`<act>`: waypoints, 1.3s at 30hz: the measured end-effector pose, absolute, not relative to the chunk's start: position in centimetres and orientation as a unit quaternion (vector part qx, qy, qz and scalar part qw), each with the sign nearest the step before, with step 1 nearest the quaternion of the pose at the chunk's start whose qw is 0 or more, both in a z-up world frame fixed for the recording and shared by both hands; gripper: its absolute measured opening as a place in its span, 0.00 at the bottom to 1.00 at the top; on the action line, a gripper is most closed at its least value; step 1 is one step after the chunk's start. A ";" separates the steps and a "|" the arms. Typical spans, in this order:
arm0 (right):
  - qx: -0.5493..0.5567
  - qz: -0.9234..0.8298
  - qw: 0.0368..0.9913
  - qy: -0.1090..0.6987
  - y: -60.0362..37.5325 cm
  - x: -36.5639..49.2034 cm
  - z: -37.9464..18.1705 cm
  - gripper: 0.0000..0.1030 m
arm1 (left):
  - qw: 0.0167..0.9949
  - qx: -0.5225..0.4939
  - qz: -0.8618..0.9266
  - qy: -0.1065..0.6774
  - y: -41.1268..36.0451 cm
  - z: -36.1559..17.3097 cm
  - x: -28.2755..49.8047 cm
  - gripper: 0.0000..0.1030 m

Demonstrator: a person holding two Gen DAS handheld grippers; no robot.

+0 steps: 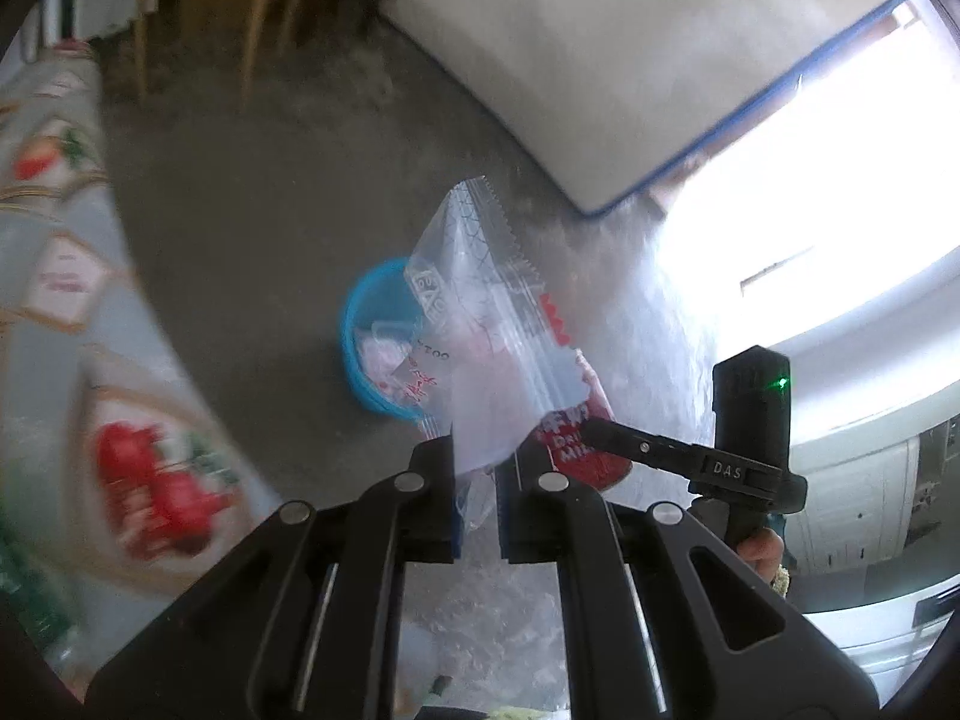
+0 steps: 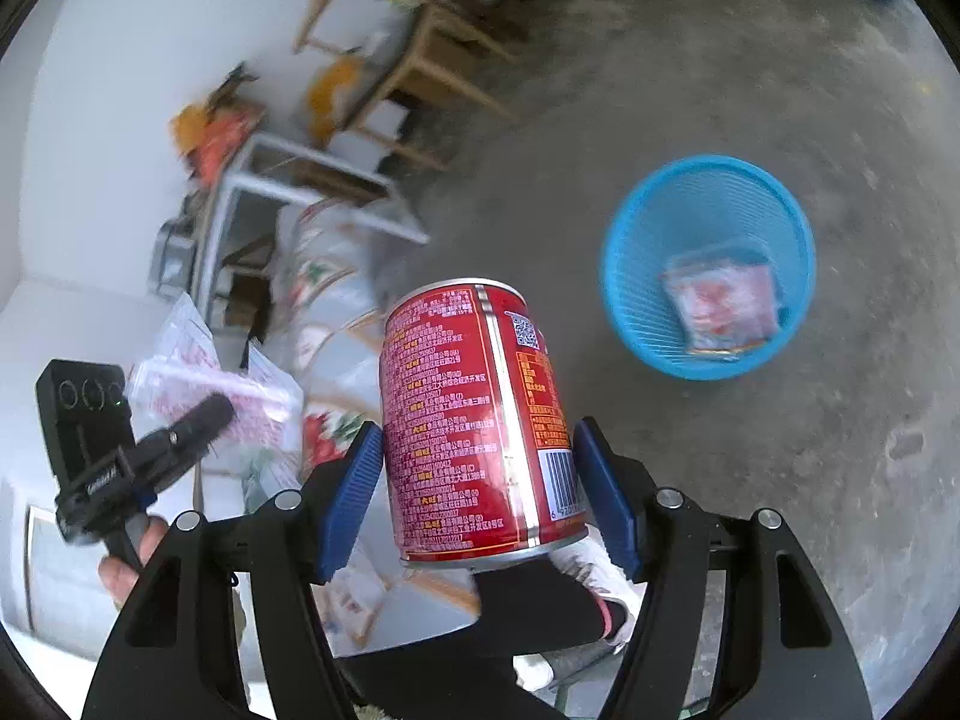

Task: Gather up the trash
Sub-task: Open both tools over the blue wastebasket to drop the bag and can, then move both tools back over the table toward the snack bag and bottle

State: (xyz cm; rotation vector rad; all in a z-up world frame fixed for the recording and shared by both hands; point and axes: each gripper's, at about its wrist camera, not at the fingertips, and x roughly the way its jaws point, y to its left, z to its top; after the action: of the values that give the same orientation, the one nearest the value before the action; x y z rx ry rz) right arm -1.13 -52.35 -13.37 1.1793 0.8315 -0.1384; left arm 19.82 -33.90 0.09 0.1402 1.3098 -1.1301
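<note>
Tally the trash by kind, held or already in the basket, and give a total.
Plastic bags: 2, one in the left claw, one in the basket
Cans: 1, in the right claw
Total: 3

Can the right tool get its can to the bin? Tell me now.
Probably yes. The right tool grips the can, and only bare floor shows between it and the open bin, which holds one packet.

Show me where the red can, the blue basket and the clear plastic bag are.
red can [image 2: 474, 414], right wrist view, middle of its printed side.
blue basket [image 2: 630, 276], right wrist view, left inner wall.
clear plastic bag [image 1: 480, 324], left wrist view, middle of the film.
</note>
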 end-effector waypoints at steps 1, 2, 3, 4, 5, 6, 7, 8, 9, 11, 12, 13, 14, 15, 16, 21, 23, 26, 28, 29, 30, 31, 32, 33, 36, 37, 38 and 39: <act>0.544 -0.069 0.745 0.380 -52.9 -1.1 -14.0 0.62 | 0.643 0.070 -0.496 0.579 -35.4 -0.6 19.5 0.06; 0.547 -0.077 0.743 0.378 -53.7 -1.0 -14.6 0.62 | 0.641 0.075 -0.495 0.582 -36.8 -1.0 19.4 0.06; 0.550 -0.087 0.742 0.373 -54.7 -0.8 -15.1 0.62 | 0.639 0.080 -0.495 0.583 -38.3 -1.4 19.4 0.06; 0.550 -0.098 0.742 0.369 -55.7 -0.5 -15.6 0.62 | 0.639 0.085 -0.495 0.582 -39.5 -1.5 19.3 0.08; 0.547 -0.115 0.743 0.369 -57.0 0.0 -16.2 0.63 | 0.639 0.090 -0.495 0.582 -40.7 -1.7 19.2 0.13; 0.544 -0.131 0.741 0.371 -58.3 0.6 -17.0 0.63 | 0.639 0.091 -0.494 0.583 -41.4 -1.9 19.1 0.27; 0.544 -0.139 0.738 0.374 -59.3 1.1 -17.8 0.65 | 0.643 0.090 -0.488 0.584 -42.2 -2.0 19.1 0.49; 0.546 -0.142 0.732 0.381 -60.5 1.9 -19.2 0.68 | 0.649 0.086 -0.482 0.582 -42.3 -2.1 19.2 0.55; 0.551 -0.145 0.726 0.384 -61.0 2.4 -20.2 0.68 | 0.657 0.077 -0.479 0.577 -42.3 -2.0 19.1 0.59; 0.558 -0.166 0.711 0.394 -62.0 2.8 -22.1 0.68 | 0.663 0.062 -0.483 0.569 -41.9 -1.7 18.6 0.63; 0.556 -0.184 0.705 0.401 -62.2 2.7 -23.0 0.68 | 0.662 0.057 -0.487 0.568 -41.1 -1.6 18.5 0.65; 0.552 -0.196 0.702 0.405 -62.1 2.5 -23.5 0.68 | 0.663 0.056 -0.487 0.566 -40.7 -1.4 18.4 0.65; 0.549 -0.202 0.703 0.404 -61.9 2.2 -23.8 0.68 | 0.666 0.057 -0.486 0.564 -40.0 -1.2 18.4 0.65; 0.550 -0.202 0.705 0.401 -61.5 1.9 -24.0 0.68 | 0.668 0.055 -0.485 0.562 -39.3 -1.0 18.5 0.65; 0.550 -0.200 0.707 0.398 -61.0 1.6 -24.0 0.68 | 0.671 0.051 -0.484 0.559 -38.2 -0.6 18.4 0.65; 0.497 -0.213 0.736 0.406 -58.3 0.0 -21.9 0.68 | 0.693 0.030 -0.483 0.534 -33.4 1.7 18.8 0.66; 0.479 -0.217 0.746 0.410 -57.3 -0.4 -20.9 0.68 | 0.701 0.024 -0.480 0.526 -31.7 2.7 18.6 0.66; 0.449 -0.223 0.761 0.413 -55.6 -1.0 -19.2 0.68 | 0.711 0.013 -0.482 0.511 -28.6 4.3 17.9 0.66; 0.427 -0.224 0.772 0.414 -54.2 -1.3 -17.8 0.68 | 0.722 0.005 -0.484 0.495 -26.3 5.6 17.4 0.69; 0.419 -0.223 0.776 0.415 -53.5 -1.3 -17.1 0.68 | 0.728 0.000 -0.484 0.486 -24.8 6.1 17.1 0.70; 0.406 -0.222 0.783 0.415 -52.8 -1.3 -16.2 0.68 | 0.734 -0.004 -0.484 0.477 -23.4 6.6 16.8 0.71; 0.389 -0.221 0.792 0.415 -51.7 -1.2 -15.1 0.68 | 0.738 -0.008 -0.483 0.471 -22.0 7.0 16.6 0.72; 0.375 -0.220 0.799 0.415 -50.7 -1.1 -14.1 0.68 | 0.745 -0.012 -0.480 0.464 -20.4 7.4 16.6 0.72; 0.363 -0.219 0.805 0.415 -49.8 -1.1 -13.3 0.68 | 0.756 -0.020 -0.471 0.454 -18.1 7.8 16.4 0.74; 0.332 -0.202 0.828 0.405 -46.8 -0.6 -10.3 0.73 | 0.790 -0.026 -0.434 0.433 -11.5 8.6 15.9 0.78; 0.322 -0.192 0.836 0.400 -45.7 -0.5 -9.4 0.75 | 0.800 -0.026 -0.419 0.428 -9.9 8.7 16.0 0.78; 0.315 -0.183 0.842 0.398 -44.9 -0.3 -8.7 0.75 | 0.815 -0.027 -0.396 0.422 -7.5 8.7 15.8 0.79; 0.310 -0.173 0.846 0.397 -44.0 0.0 -8.0 0.76 | 0.828 -0.031 -0.374 0.417 -5.2 8.7 15.6 0.80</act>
State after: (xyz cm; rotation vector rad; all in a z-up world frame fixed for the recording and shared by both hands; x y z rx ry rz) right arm 0.01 -44.00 -8.00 0.6545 0.8368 -0.3643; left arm 15.62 -5.16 8.71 -0.0666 0.8853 -0.7936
